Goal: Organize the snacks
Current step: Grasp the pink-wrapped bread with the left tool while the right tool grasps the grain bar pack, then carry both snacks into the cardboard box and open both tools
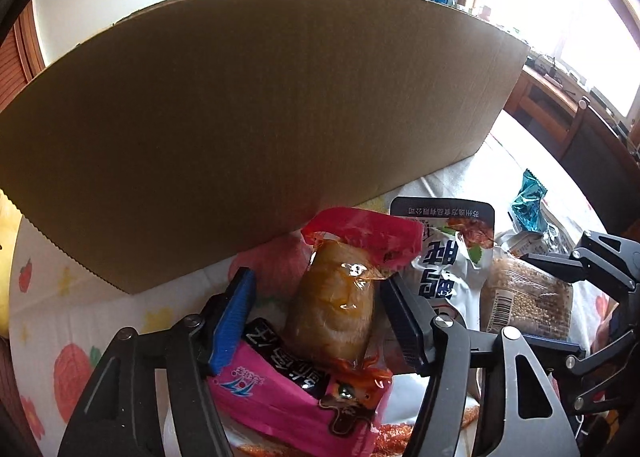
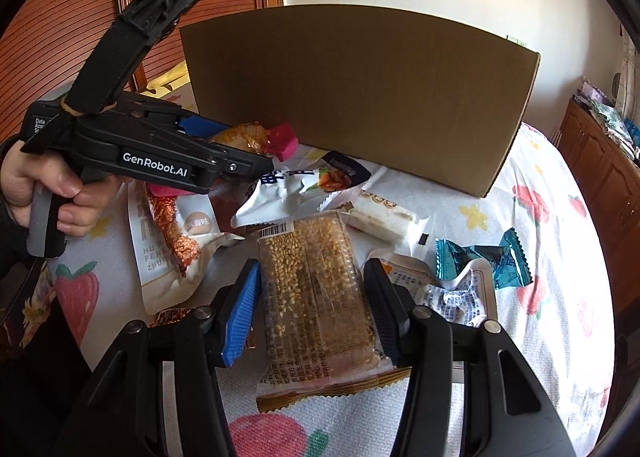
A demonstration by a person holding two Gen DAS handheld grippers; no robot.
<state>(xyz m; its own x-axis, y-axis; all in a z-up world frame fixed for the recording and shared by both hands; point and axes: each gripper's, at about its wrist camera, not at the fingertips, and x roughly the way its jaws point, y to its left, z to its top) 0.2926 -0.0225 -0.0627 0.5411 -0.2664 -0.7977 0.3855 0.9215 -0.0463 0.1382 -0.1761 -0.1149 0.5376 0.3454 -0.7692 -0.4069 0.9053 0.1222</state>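
Note:
My left gripper (image 1: 316, 297) is open, its fingers on either side of a clear-and-red pouch of brown meat (image 1: 340, 297) that lies on a pink packet (image 1: 280, 389). The pouch also shows in the right wrist view (image 2: 256, 139). My right gripper (image 2: 312, 289) is open around a clear sesame bar pack (image 2: 316, 289) lying on the cloth; it touches neither pad clearly. A tall cardboard box (image 1: 240, 129) stands just behind the snacks, also in the right wrist view (image 2: 360, 89).
On the strawberry-print tablecloth (image 2: 540, 257) lie a white-and-blue packet (image 1: 448, 257), a teal candy wrapper (image 2: 480, 261), a white nougat bar (image 2: 380, 217), and a white pouch with orange sticks (image 2: 172, 241). A wooden cabinet (image 2: 600, 161) stands to the right.

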